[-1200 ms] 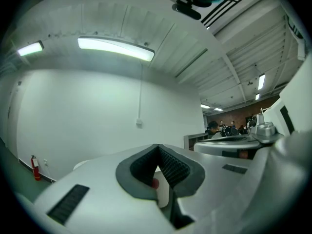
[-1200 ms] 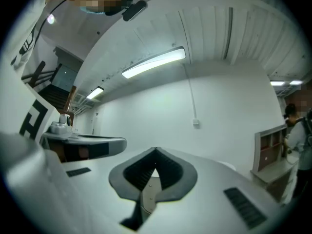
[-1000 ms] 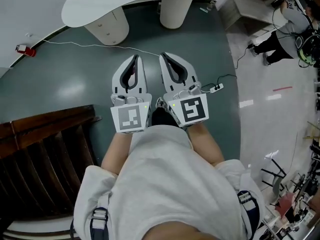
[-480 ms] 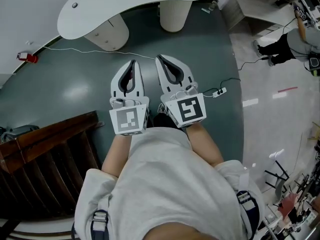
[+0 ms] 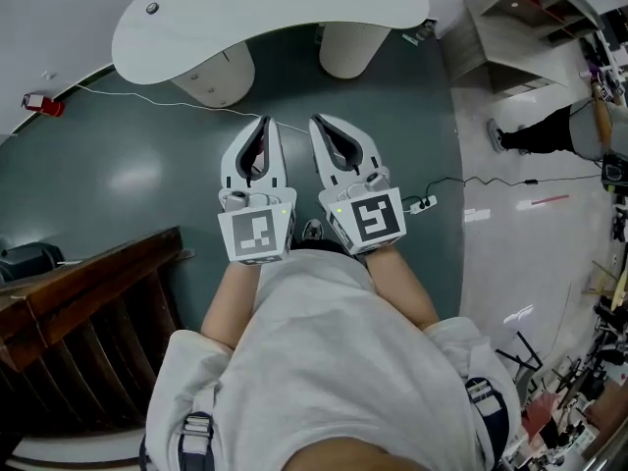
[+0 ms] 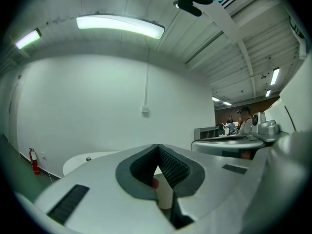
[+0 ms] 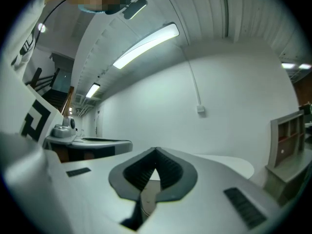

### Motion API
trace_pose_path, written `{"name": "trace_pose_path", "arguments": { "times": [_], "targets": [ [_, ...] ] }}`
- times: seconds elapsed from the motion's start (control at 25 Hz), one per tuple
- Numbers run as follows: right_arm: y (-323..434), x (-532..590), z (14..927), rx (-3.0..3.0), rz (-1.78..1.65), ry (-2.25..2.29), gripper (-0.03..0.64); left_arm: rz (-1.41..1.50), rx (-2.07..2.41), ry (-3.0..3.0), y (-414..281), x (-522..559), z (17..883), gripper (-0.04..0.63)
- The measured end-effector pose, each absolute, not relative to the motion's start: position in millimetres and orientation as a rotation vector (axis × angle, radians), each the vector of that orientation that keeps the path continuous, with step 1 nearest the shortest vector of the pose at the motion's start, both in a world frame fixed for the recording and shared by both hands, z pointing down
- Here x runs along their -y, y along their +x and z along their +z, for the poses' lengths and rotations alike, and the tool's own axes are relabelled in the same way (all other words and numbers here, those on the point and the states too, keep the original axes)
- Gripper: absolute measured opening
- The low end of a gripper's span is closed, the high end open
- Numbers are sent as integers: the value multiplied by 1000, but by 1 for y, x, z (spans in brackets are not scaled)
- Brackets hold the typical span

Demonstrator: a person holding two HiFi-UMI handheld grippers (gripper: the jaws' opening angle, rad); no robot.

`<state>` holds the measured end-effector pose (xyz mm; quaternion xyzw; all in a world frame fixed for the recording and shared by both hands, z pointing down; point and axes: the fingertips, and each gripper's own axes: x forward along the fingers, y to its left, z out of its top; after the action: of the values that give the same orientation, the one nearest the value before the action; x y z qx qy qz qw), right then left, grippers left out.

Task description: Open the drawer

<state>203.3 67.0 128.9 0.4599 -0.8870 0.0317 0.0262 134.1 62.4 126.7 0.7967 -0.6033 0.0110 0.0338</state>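
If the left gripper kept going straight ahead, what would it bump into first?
Probably the white table, about at its front edge. The left gripper points level toward it, but its height against the tabletop is hard to judge.

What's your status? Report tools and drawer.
Left tool shut, empty. Right tool shut, empty. No drawer in sight. White table ahead.

The left tool [image 5: 263, 124] and right tool [image 5: 316, 122] are pale grey with dark ribbed pads [image 6: 170, 165], each with a black-and-white square marker. Below the white surface [image 5: 265, 8], the floor [image 5: 118, 175] is dark teal. Left of the surface is a red extinguisher [image 5: 39, 103].
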Motion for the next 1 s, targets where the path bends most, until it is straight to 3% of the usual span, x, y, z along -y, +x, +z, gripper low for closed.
{"name": "trace_pose_path", "arguments": {
  "times": [0.48,1.0],
  "targets": [
    [107,65,178,2727,236,1348,12,7,1792,2400,36,77,184,6],
    [49,106,313,2799,224,1089,12,144,1967,2286,-38,98,316,6]
  ]
}}
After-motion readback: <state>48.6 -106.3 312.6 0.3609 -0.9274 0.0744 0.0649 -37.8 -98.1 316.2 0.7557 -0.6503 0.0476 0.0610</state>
